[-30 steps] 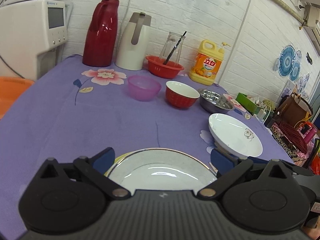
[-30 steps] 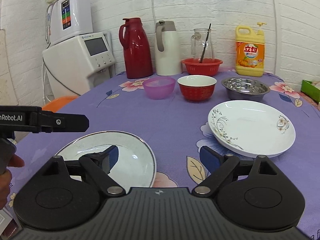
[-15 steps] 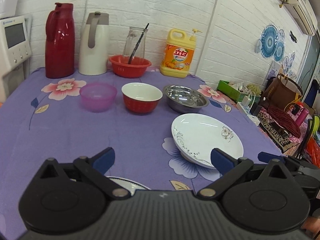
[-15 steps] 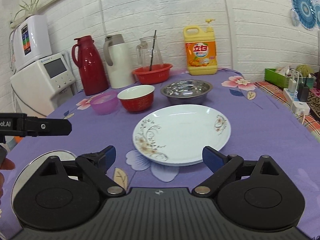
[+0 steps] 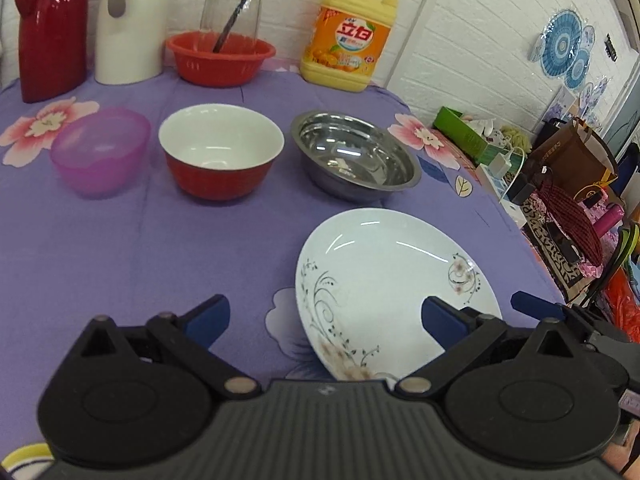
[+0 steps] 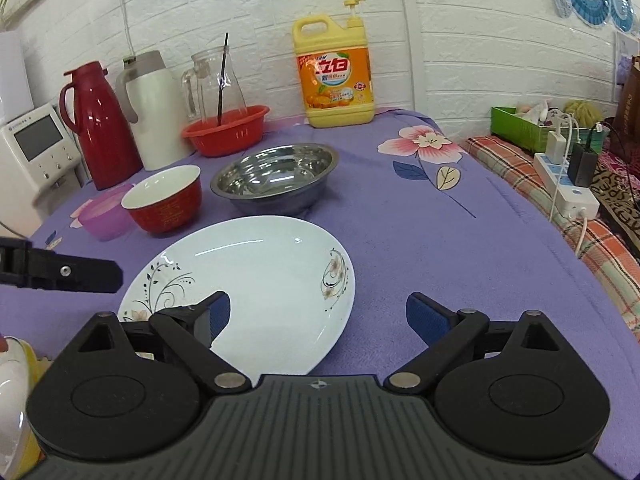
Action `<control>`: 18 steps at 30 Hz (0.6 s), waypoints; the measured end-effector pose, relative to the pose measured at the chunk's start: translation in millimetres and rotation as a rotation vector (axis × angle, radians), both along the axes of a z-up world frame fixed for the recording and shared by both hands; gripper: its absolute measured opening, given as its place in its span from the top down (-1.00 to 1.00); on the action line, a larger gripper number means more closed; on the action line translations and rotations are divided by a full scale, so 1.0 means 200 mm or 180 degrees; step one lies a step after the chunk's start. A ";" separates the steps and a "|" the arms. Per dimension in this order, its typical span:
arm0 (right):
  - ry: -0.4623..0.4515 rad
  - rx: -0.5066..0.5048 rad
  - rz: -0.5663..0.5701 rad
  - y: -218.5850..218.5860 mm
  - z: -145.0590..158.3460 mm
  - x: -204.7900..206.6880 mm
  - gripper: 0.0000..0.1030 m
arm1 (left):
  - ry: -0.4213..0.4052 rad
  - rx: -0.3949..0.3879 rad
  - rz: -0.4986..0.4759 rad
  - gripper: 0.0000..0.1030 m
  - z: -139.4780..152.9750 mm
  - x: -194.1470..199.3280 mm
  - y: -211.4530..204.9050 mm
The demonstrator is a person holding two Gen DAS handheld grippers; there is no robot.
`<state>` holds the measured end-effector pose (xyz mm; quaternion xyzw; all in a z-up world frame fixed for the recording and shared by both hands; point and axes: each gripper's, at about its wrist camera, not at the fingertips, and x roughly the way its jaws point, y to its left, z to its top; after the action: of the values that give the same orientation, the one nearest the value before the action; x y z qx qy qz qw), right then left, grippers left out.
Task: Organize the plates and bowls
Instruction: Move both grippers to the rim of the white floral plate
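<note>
A white plate with a flower print (image 5: 384,276) (image 6: 256,280) lies on the purple cloth, just ahead of both grippers. Behind it stand a steel bowl (image 5: 354,160) (image 6: 276,178), a red bowl with a white inside (image 5: 220,152) (image 6: 164,198) and a pink plastic bowl (image 5: 100,148) (image 6: 105,216). My left gripper (image 5: 324,318) is open, its right finger over the plate's near edge. My right gripper (image 6: 318,316) is open too, its left finger above the plate. The rim of a second plate (image 5: 24,456) (image 6: 16,392) peeks in at the lower left.
At the back stand a red thermos (image 6: 96,124), a white jug (image 6: 154,116), a red basket with a glass pitcher (image 6: 226,128) and a yellow detergent bottle (image 6: 334,76). A power strip (image 6: 568,188) and bags lie off the table's right edge.
Both grippers have swung right, from the gold-rimmed plate to the flower-print plate, and moved closer to it. The gold-rimmed plate has slipped almost out of view at the lower left.
</note>
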<state>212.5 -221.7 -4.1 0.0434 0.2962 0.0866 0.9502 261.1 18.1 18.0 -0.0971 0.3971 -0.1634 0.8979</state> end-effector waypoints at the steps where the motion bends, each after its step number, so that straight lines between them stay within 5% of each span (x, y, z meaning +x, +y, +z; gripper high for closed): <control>1: 0.0025 -0.0039 0.0019 0.01 -0.01 0.03 -1.00 | 0.0034 0.0007 -0.0001 -0.96 -0.02 0.03 -0.01; 7: 0.0132 -0.0108 0.0104 0.05 -0.06 0.11 -1.00 | 0.0174 0.0029 0.0008 -0.96 -0.12 0.13 -0.08; 18: 0.0139 -0.0186 0.0122 0.06 -0.12 0.13 -1.00 | -0.0033 0.0350 -0.0038 -0.95 -0.14 0.10 -0.15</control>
<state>239.0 -209.4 -27.2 0.0119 0.3200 0.0952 0.9425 281.3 -12.4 -9.7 -0.0444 0.4014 -0.1471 0.9029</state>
